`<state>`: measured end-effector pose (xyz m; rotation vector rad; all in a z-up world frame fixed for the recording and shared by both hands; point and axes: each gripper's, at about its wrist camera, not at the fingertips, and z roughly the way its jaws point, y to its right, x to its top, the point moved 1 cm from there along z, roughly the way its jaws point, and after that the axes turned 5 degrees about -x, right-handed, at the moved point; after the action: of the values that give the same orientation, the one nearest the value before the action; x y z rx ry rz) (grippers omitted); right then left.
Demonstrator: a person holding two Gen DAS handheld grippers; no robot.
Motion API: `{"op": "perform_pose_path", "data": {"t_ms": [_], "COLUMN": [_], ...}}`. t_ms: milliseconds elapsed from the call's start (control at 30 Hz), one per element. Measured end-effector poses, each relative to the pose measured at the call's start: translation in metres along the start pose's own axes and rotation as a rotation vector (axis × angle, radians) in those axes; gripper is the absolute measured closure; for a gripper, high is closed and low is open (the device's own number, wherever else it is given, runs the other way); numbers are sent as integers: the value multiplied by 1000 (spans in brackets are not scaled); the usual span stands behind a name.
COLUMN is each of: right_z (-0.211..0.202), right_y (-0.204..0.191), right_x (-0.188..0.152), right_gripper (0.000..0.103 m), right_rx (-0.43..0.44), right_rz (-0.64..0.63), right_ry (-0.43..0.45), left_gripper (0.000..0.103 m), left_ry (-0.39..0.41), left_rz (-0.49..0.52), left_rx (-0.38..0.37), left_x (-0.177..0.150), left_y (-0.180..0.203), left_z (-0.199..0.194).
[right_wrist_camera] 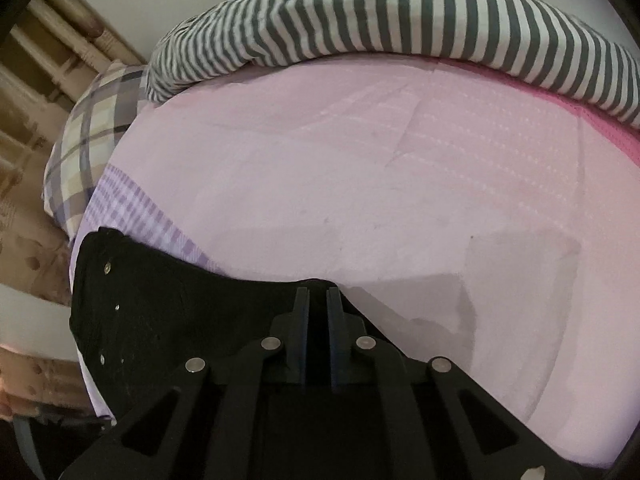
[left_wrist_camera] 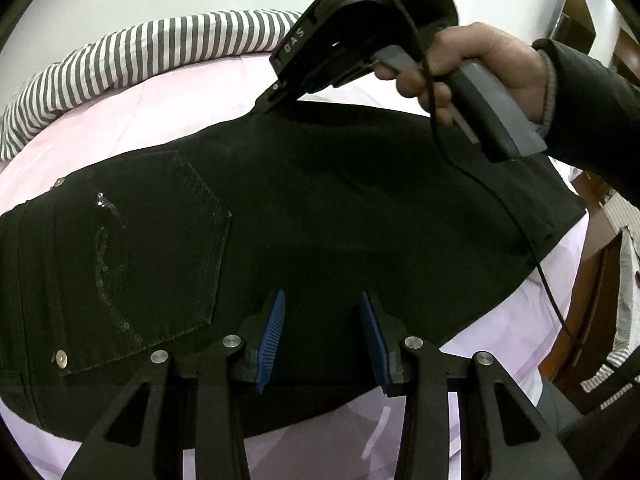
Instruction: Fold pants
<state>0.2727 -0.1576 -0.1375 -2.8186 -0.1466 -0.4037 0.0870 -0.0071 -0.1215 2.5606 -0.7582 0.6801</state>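
Observation:
Black pants (left_wrist_camera: 320,216) lie across the pink bed sheet (left_wrist_camera: 120,120), with a sequined back pocket (left_wrist_camera: 160,248) at the left. My left gripper (left_wrist_camera: 323,300) is open, its blue pads just above the near edge of the pants. My right gripper (left_wrist_camera: 266,100) shows in the left wrist view at the far edge of the pants, pinching a raised peak of cloth. In the right wrist view the right gripper (right_wrist_camera: 318,292) is shut on the pants (right_wrist_camera: 160,312), with black cloth between the narrow jaws.
A grey-and-white striped duvet (right_wrist_camera: 400,20) lies along the far side of the bed. A plaid pillow (right_wrist_camera: 92,136) sits at the left end. Wooden furniture (left_wrist_camera: 592,304) stands at the right of the bed. A cable (left_wrist_camera: 500,200) hangs from the right gripper over the pants.

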Motion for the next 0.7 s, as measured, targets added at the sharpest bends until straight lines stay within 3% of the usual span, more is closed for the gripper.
{"op": "perform_pose_path", "data": {"t_ms": [67,167,267,333,500,700], "right_z": [-1,-11,-45,-74,-112,-110], "right_y": [3,10,26,38,71,114], "right_x": [1,1,-4,-15,-71,-131], "right_gripper": [95,81,79,78,70,70], "right_rx": [4,34,53,25,-106,-323], "right_rz": [8,34,113,138,209,316], "right_ry": [-1,11,103,156,195,132], "left_gripper": [62,62,62,62,61,61], "left_ry": [2,-12,-10,38,91,-17], "left_rz": [17,25,-10,-33,-36,-13], "left_rx": [14,14,1,-4,-22,-51], "left_x": [-1,0,7,18,41,36], "left_y": [3,4,0,-5,3,15], "left_z": [0,0,-5,-14,-13,18]}}
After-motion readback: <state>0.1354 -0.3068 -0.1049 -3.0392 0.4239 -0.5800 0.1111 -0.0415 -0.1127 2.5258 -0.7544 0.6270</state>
